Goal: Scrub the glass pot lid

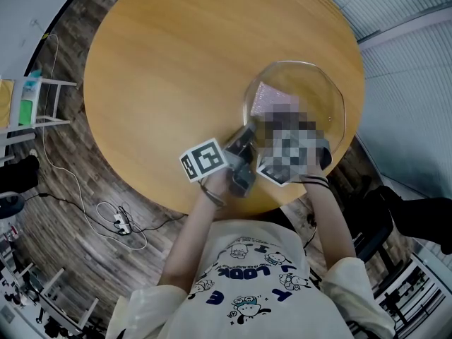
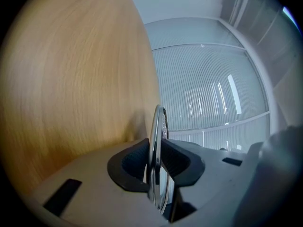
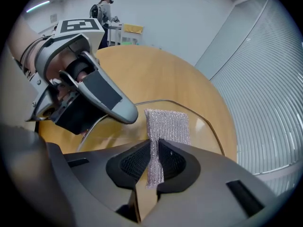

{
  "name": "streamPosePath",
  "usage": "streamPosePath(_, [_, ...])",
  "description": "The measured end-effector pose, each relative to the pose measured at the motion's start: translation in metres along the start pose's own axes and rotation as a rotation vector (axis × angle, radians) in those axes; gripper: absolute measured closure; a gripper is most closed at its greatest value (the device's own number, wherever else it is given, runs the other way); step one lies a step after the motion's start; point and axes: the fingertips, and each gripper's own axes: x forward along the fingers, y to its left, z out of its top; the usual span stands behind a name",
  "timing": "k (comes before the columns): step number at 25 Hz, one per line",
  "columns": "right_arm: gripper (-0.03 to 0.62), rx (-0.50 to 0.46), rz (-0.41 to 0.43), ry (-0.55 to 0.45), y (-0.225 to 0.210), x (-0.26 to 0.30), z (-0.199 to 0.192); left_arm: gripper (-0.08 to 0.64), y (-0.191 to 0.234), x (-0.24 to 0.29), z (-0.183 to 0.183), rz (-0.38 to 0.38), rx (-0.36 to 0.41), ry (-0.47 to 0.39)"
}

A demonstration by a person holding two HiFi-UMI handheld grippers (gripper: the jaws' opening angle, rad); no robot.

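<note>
Both tongs are loaded. On my left gripper [image 2: 157, 160] the dark pads are pressed onto the metal rim of the glass pot lid [image 1: 311, 90], which runs edge-on between the jaws. The right gripper [image 3: 154, 162] is clamped on the lower end of a silvery mesh scrub pad [image 3: 168, 126], whose free end stands up over the glass.

The lid sits at the middle right of the head view, over the right side of the round wooden table [image 1: 176, 69], with its near rim in my left tongs. The pad shows through it as a pale patch.

As I judge it, the set-up is done: lid steadied, scrubber in hand and brought to the glass. I cannot tell whether the pad is actually touching the surface. I see no foam, water or smears, so I can't say how much of the glass has been covered, and I take the scrubbing itself as mostly still ahead.

For writing, there is no brand or label on the lid or the pad. The marker cube [image 1: 205, 159] carries only black and white square patterns. At the bottom of the head view, the shirt has cartoon figures and blue upside-down lettering that may read "LOOK", though I'm not sure
</note>
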Motion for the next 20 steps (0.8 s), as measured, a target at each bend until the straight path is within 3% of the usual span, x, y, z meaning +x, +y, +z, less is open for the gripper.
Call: streamPosePath(20, [0.534,0.078,-0.057,0.017,-0.037,0.011,-0.007,0.483,-0.004,0.0,-0.002,0.01,0.022,0.017])
